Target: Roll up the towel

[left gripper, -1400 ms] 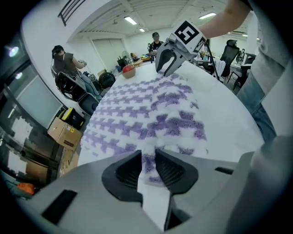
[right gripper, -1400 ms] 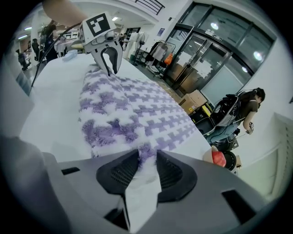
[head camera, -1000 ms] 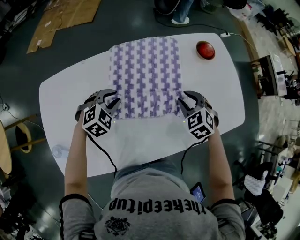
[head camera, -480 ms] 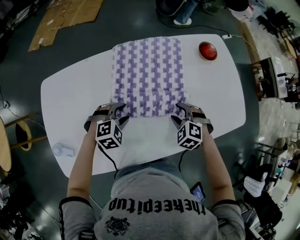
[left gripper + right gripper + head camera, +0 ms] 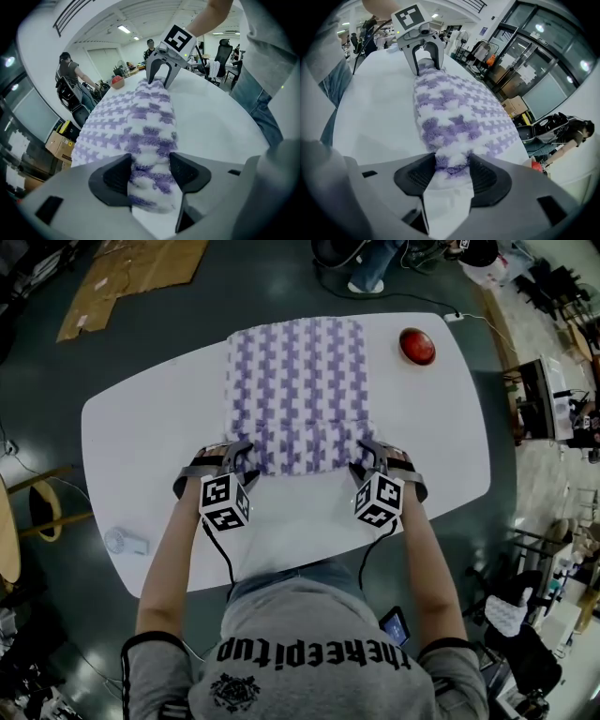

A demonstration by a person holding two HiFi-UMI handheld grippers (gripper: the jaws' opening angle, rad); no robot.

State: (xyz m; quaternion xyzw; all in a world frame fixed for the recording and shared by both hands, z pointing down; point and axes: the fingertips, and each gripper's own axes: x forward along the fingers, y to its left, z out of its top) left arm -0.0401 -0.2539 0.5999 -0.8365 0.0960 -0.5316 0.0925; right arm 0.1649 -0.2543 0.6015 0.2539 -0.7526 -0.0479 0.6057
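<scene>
**Soft towel, near edge rolled, both grippers open over the roll's ends**

The white table [image 5: 131, 418] carries the purple-and-white towel [image 5: 295, 371], spread flat across its middle. Its near edge is already turned into a thick roll [image 5: 298, 463] lying just in front of the person. The left gripper [image 5: 238, 457] stands over the roll's left end and the right gripper [image 5: 367, 456] over its right end. Both pairs of jaws have just been opening and now stand wide, each with an end of the roll between its pads [image 5: 117, 176]. The fluffy pile brushes the pads, but neither gripper looks clamped on it. A red button [image 5: 417, 346] sits well apart, beyond the towel's far right corner.

The towel looks light, thick and limp. It is likely to sag and loosen once let go, though fuzzy enough not to slip. The sensible hold is at the roll's two ends, kept level so that it winds straight.
</scene>
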